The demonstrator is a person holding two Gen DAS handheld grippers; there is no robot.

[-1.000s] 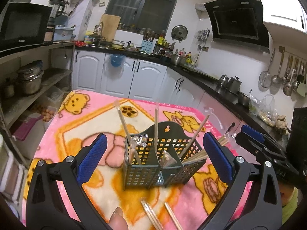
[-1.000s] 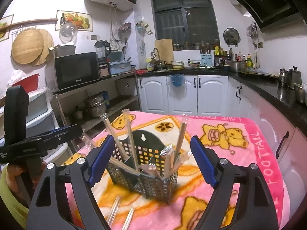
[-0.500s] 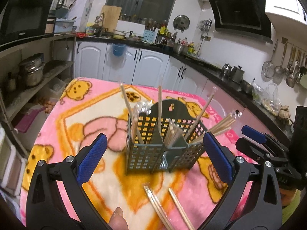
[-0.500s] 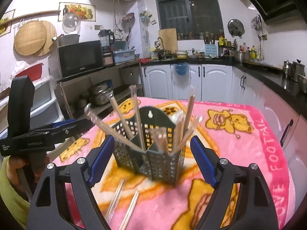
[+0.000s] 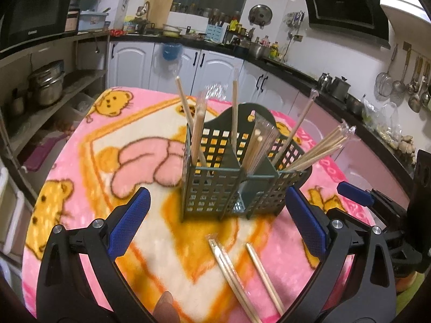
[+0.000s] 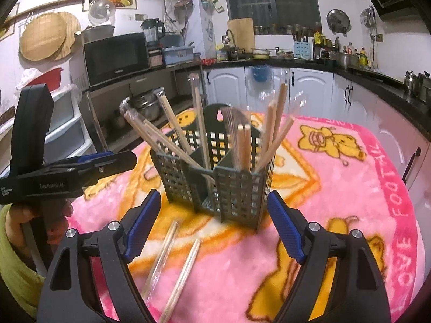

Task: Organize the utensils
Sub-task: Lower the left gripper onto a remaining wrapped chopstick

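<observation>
A dark green slotted utensil caddy [image 5: 215,188] [image 6: 234,188] stands upright on the pink blanket, with several wrapped wooden chopsticks leaning out of its compartments. Two loose chopstick packs [image 5: 231,266] [image 6: 161,255] lie flat on the blanket in front of it. My left gripper [image 5: 216,192] hovers just short of the caddy, open, nothing between its blue pads. My right gripper [image 6: 214,195] faces the caddy from the other side, also open and empty. Each gripper shows side-on in the other's view: the right gripper [image 5: 358,196], the left gripper [image 6: 107,161].
The pink bear-print blanket [image 6: 350,188] covers the table. White cabinets [image 5: 210,70] and a cluttered black counter run behind. A shelf with pots [image 5: 45,86] and a microwave [image 6: 115,56] stand at the left. A hand in a yellow-green sleeve [image 6: 18,231] holds the left gripper.
Both grippers have sunk and tipped further down toward the table. The caddy sits higher in both views, and more of the loose chopsticks in front of it shows.
</observation>
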